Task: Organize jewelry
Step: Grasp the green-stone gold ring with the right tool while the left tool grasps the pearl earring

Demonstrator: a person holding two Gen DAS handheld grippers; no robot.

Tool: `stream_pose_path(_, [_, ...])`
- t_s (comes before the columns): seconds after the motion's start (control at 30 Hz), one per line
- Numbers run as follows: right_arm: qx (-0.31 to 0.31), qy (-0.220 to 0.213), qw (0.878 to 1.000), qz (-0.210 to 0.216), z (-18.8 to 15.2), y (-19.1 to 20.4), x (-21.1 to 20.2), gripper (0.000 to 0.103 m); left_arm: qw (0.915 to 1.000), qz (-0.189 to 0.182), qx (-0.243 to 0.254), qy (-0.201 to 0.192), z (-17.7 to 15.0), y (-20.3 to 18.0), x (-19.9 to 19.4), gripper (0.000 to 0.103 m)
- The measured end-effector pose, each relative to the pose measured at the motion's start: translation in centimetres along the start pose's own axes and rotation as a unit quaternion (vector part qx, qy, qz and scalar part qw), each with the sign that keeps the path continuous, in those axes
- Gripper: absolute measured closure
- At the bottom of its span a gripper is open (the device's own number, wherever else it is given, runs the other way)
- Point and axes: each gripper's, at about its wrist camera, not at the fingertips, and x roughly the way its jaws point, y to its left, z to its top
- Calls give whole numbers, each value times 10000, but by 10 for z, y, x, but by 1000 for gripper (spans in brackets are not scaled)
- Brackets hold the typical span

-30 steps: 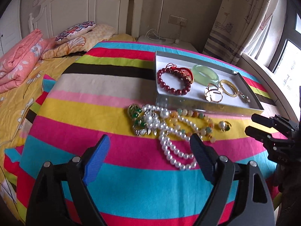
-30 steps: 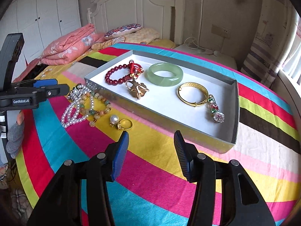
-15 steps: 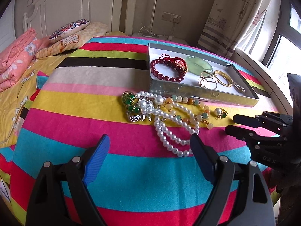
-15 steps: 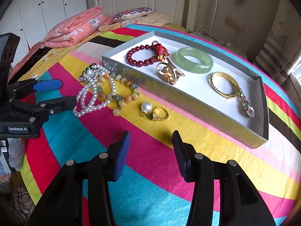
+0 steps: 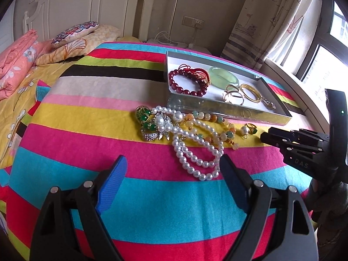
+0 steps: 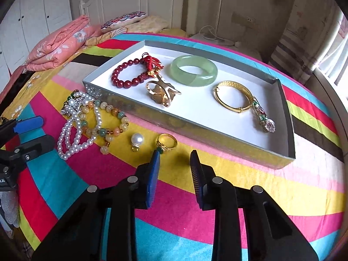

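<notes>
Where the left finger of the right tongs [image 6: 175, 159] crosses the gold ring [image 6: 167, 143], it hides the ring's green stone almost wholly, so whether the pad touches it cannot be told. These tongs have just been closing and stand narrow, with nothing between the ribbed blue pads; the ring lies just off the left fingertip, on the yellow stripe of the striped bedspread [image 6: 271, 191], near the front wall of the grey tray [image 6: 195, 132]. Beside the ring sits a loose round pearl pendant [image 6: 137, 140]. Farther along the tray's front wall, a white pearl strand [image 5: 196, 152], a bracelet of amber and green beads and a glittering brooch with green stones tangle so that their ends cannot be traced. Inside the tray, on its white floor, rest a red bead bracelet [image 6: 128, 75] with a knotted red cord, a smooth translucent jade bangle [image 6: 193, 70], a polished gold cuff and a gold bangle [image 6: 233, 97] with a jewelled charm. Spread wide and empty, the left tongs [image 5: 171, 165] hover short of the pearls.
</notes>
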Motion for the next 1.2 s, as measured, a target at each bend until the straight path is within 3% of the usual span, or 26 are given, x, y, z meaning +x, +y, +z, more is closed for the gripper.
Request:
stream_pose_path(0.13, [149, 21, 9999, -31, -6, -11, -3, 75, 10000, -35, -39, 47, 0, 2, 2, 17])
stream_pose_path(0.3, [-48, 38, 10000, 26, -1, 6, -1, 74, 10000, -32, -68, 55, 0, 3, 3, 17])
stream_pose_path(0.67, [-85, 94, 9988, -473, 17, 27, 11, 75, 9999, -112, -92, -4, -1, 3, 1, 16])
stream_pose_path(0.7, [-111, 74, 9986, -513, 17, 29, 11, 76, 9999, -114, -93, -2, -1, 3, 1, 16])
stream_pose_path(0.73, [-165, 46, 9986, -499, 16, 31, 11, 84, 9999, -115, -94, 0, -1, 3, 1, 16])
stream_pose_path(0.8, [-305, -24, 9981, -542, 13, 36, 10, 87, 9999, -111, -94, -2, 0, 3, 2, 16])
stream_pose_path(1.2, [-141, -462, 9988, 4, -22, 11, -35, 88, 9998, -1, 190, 107, -2, -8, 4, 17])
